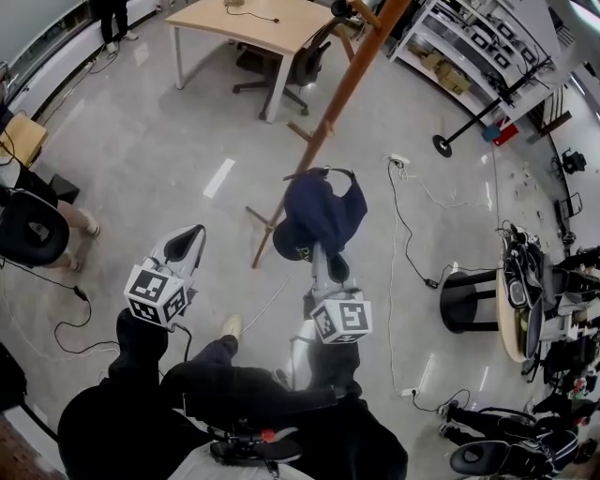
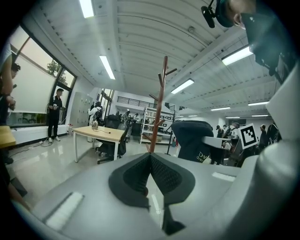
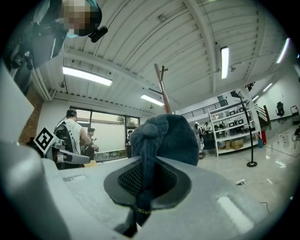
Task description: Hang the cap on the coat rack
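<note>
The navy cap (image 1: 323, 214) hangs from my right gripper (image 1: 324, 259), whose jaws are shut on a fold of its fabric. In the right gripper view the cap (image 3: 172, 138) bulges up just past the gripper (image 3: 144, 180) and hides the lower part of the coat rack (image 3: 162, 88). The wooden coat rack (image 1: 342, 94) leans across the head view, and the cap sits beside its lower pole, near the feet. My left gripper (image 1: 187, 242) is out to the left, apart from the cap. In its own view the left gripper (image 2: 150, 160) is shut with nothing between the pads, and the cap (image 2: 193, 139) shows to the right of the coat rack (image 2: 159, 105).
A wooden desk (image 1: 253, 23) and an office chair (image 1: 305, 61) stand behind the rack. A black stool (image 1: 469, 298), floor cables (image 1: 403, 234), a power strip (image 1: 398, 160) and shelving (image 1: 487, 37) lie to the right. People stand by the windows (image 2: 54, 115).
</note>
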